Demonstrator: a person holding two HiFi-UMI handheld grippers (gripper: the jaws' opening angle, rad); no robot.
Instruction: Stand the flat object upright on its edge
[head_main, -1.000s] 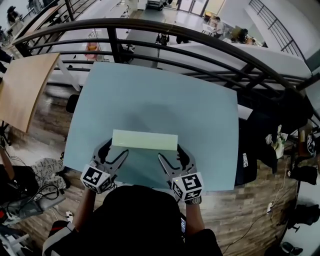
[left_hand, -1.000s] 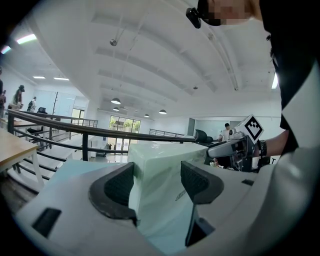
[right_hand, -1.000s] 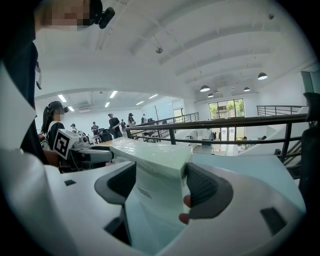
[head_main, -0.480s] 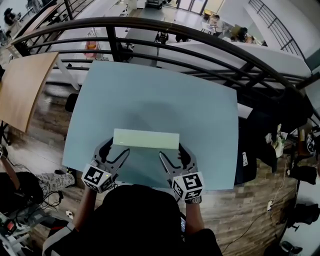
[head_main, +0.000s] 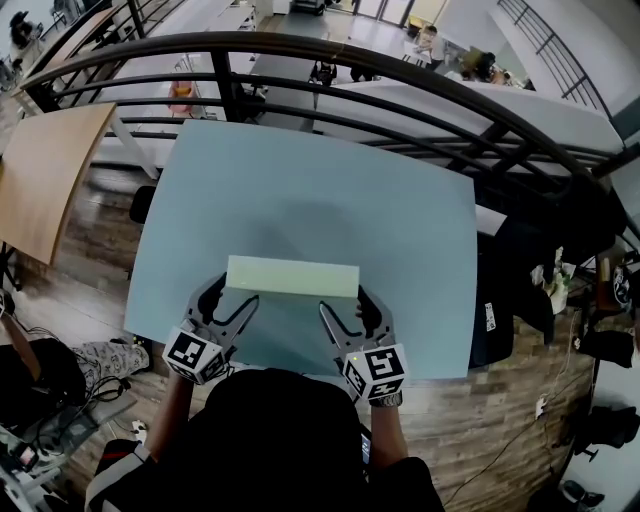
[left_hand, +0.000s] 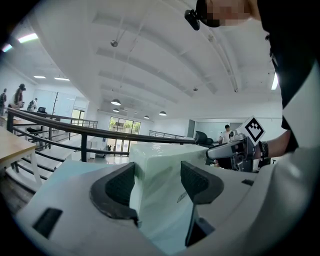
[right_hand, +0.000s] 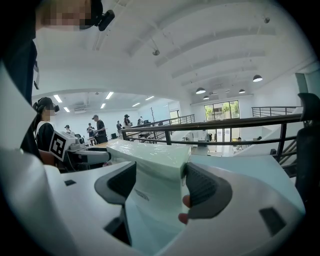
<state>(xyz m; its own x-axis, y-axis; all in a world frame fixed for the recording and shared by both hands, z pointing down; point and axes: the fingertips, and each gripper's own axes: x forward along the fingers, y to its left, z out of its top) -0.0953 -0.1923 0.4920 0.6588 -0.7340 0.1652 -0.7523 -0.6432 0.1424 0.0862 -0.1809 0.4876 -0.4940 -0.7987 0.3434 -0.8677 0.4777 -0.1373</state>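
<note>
- A pale blue-green table (head_main: 300, 190) stands beside a dark curved railing (head_main: 300, 50), with an open hall beyond.
- The pale green slab (head_main: 292, 277) sits over the table's near half, lengthwise between the 2 grippers.
- The left gripper (head_main: 228, 297) has its jaws clamped on the slab's left end.
- The right gripper (head_main: 342, 303) grips the right end the same way.

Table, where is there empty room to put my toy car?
The far half of the table, between the pale green block and the railing, is bare. So are the strips along its left and right edges. It's crowded at the front, where the left gripper and right gripper clamp the block.
</note>
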